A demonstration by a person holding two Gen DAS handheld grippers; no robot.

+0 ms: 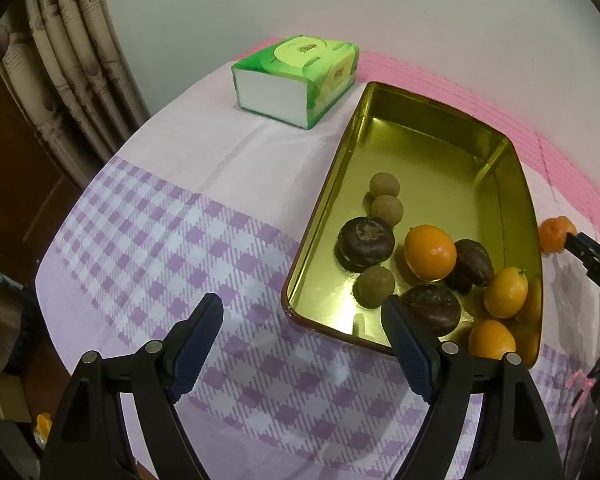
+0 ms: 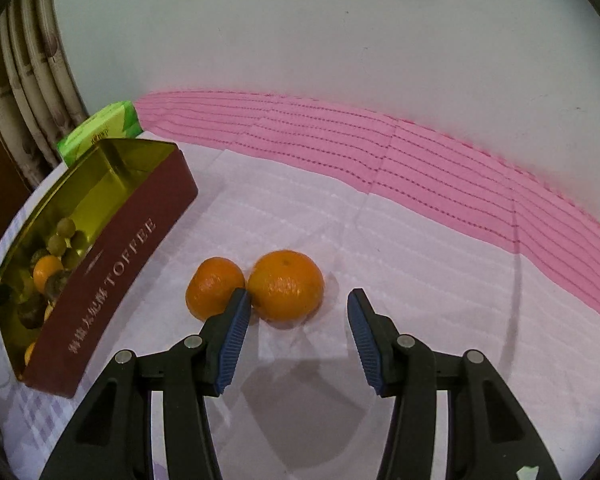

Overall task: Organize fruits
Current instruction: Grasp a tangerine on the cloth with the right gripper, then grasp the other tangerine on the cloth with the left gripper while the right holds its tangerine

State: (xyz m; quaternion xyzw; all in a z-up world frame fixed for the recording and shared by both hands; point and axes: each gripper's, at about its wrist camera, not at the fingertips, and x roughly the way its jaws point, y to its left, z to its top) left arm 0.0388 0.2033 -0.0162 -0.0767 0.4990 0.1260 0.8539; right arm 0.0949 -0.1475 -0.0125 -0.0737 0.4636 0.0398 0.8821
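A plain pale wall (image 2: 340, 32) is filling the back of both views. A patterned beige curtain (image 1: 72, 64) is hanging in folds at the left, with brown wooden furniture (image 1: 16, 152) beside it. A cloth (image 1: 172, 216) in lilac check and white, edged by a pink band (image 2: 420, 152), is covering the table. Soft shadows are falling on the cloth.

Smaller tangerine (image 2: 214, 288) partly hidden by a tool finger (image 2: 232, 328) — tin's (image 2: 112, 276) fruits half-hidden.

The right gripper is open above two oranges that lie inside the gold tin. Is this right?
Not quite. The right gripper is open, but the two oranges lie on the tablecloth beside the tin, not inside it. The right wrist view shows this.
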